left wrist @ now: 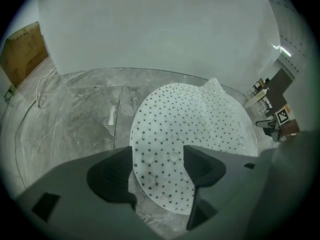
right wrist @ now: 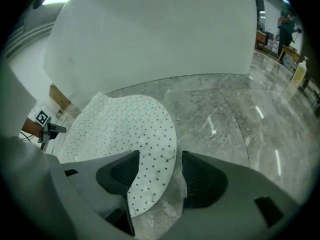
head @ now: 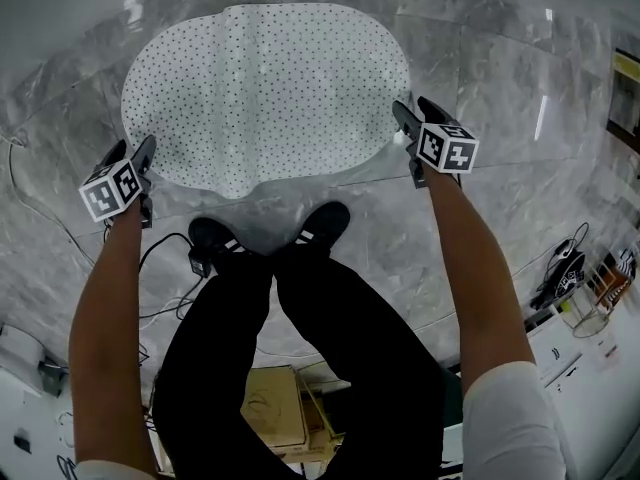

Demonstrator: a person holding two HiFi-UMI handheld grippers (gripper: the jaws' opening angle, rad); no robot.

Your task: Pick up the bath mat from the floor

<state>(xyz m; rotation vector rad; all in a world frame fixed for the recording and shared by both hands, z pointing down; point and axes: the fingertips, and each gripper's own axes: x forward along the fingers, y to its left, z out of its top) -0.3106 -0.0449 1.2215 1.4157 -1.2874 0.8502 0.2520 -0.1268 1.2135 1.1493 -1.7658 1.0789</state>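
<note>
Bath mat point(head: 265, 93) flat on marble floor point(head: 500, 68), upper centre of head view. Left gripper point(head: 132, 160) and right gripper point(head: 413, 120) at opposite mat ends, jaws wide, nothing gripped, each lined over an edge, likely for a two-handed lift.

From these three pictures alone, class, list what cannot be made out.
Left gripper view: bath mat rim, partly behind jaws of the left gripper.
Right gripper view: mat's near part, behind the right gripper.
Head view: cardboard box, partly behind the person's legs.
All views: mat's underside, against the floor.
</note>
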